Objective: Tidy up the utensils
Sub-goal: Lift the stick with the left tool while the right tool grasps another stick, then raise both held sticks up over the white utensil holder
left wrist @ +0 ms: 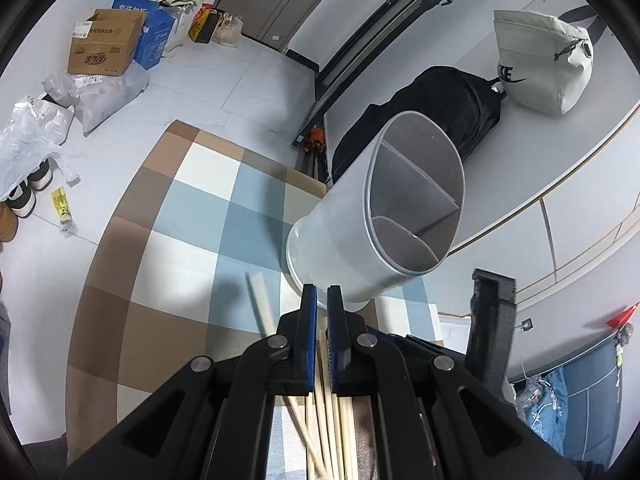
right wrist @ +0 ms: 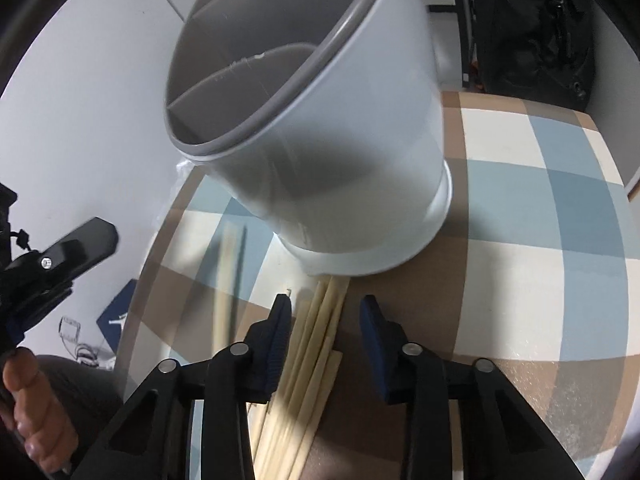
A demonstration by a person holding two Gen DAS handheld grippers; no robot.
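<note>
Chopsticks (right wrist: 316,344) between parted right gripper (right wrist: 326,312) fingers beside holder (right wrist: 320,152); left gripper (left wrist: 322,296) clenched, empty.

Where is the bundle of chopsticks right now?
The chopsticks lie on the checked tablecloth, tips nearly at the base of the white utensil holder. In the right wrist view they sit between the open fingers of the right tool.
</note>
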